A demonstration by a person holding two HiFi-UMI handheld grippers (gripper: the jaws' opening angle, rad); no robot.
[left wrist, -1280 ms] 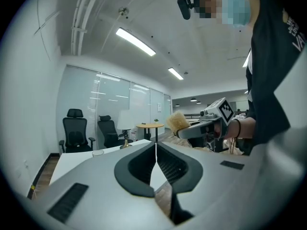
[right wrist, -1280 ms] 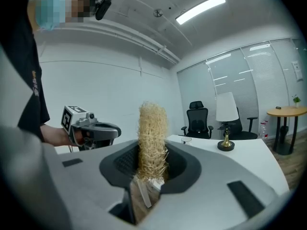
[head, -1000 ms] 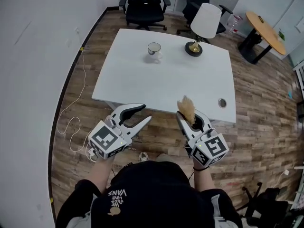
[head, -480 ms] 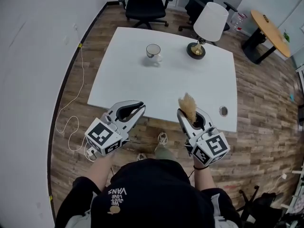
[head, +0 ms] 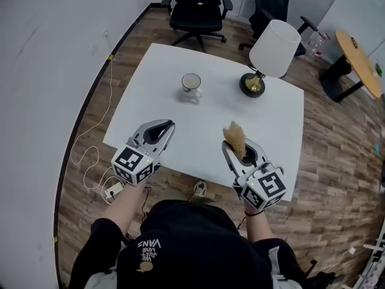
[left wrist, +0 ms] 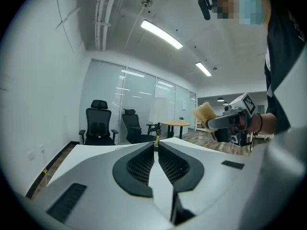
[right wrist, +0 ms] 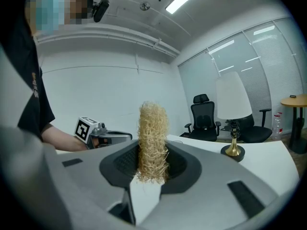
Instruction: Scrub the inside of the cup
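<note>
A white cup (head: 191, 83) with a dark rim stands upright on the far half of the white table (head: 168, 110). My left gripper (head: 168, 127) hovers over the table's near left edge, well short of the cup. Its jaws are together with nothing between them, as the left gripper view (left wrist: 156, 145) shows. My right gripper (head: 233, 148) is over the near edge to the right, shut on a tan fibrous scrubber (head: 234, 135) that sticks up from its jaws (right wrist: 152, 143). Neither gripper view shows the cup.
A table lamp (head: 272, 48) with a white shade and brass base stands right of the cup. A small round grommet (head: 293, 152) sits near the table's right edge. Two black office chairs (head: 198, 8) stand beyond the table, with a round wooden table (head: 360, 65) at far right. A white cable (head: 90, 155) lies on the floor at left.
The left gripper's jaws have gone from apart to together. Both grippers have moved forward from in front of the table to over its near edge, the scrubber still in the right one.
</note>
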